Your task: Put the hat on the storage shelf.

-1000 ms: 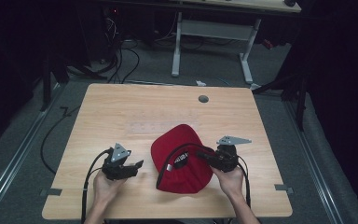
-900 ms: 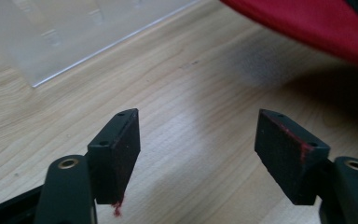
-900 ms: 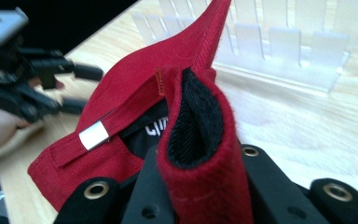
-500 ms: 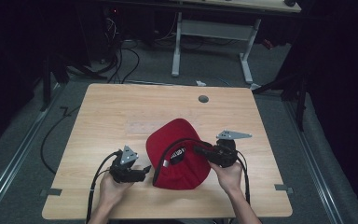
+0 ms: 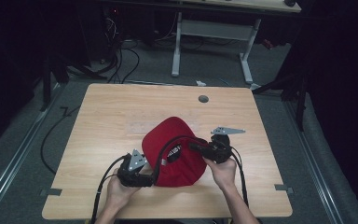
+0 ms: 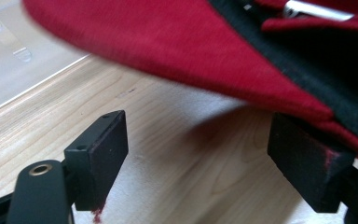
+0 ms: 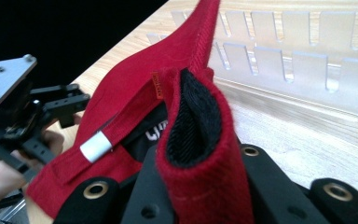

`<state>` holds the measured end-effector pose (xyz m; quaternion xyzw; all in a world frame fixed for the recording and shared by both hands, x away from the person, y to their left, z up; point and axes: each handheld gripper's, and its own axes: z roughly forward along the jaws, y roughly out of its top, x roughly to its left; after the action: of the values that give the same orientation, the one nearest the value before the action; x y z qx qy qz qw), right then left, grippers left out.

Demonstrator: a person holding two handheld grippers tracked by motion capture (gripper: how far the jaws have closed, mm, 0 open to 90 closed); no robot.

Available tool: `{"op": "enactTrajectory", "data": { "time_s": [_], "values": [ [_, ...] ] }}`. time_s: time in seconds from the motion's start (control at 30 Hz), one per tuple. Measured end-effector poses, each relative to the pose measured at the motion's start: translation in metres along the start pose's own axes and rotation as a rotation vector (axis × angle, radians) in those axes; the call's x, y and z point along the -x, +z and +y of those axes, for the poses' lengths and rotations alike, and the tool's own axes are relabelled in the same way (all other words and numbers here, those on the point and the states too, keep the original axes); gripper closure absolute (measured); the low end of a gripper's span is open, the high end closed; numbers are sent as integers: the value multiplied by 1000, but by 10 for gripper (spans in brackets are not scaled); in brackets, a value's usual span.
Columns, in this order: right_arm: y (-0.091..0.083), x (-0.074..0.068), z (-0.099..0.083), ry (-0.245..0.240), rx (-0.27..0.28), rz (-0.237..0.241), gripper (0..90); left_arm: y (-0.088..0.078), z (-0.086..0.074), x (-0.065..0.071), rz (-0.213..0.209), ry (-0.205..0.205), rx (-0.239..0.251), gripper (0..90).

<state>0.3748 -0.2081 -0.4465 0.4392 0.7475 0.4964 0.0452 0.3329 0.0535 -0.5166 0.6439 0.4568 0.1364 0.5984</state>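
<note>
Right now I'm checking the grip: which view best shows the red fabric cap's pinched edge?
The right gripper view: the red fabric cap is clamped between its jaws. The high view shows the whole cap from far; the left gripper view shows its underside.

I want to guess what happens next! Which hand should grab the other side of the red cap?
Left, probably. The left gripper has open jaws right at the red cap edge, while the right gripper is shut on its strap.
</note>
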Motion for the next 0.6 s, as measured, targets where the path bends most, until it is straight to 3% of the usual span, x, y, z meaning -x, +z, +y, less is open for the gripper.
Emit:
{"op": "enactTrajectory", "data": {
  "time_s": [0.07, 0.33, 0.6],
  "values": [
    [3, 0, -1, 6, 0, 4, 851, -3, -1, 1, 12, 13, 16, 200],
    [5, -5, -4, -50, -59, -71, 849, -9, 12, 2, 5, -28, 44, 169],
    [4, -2, -13, -53, -111, -94, 847, -13, 20, 4, 5, -2, 53, 157]
  ]
}}
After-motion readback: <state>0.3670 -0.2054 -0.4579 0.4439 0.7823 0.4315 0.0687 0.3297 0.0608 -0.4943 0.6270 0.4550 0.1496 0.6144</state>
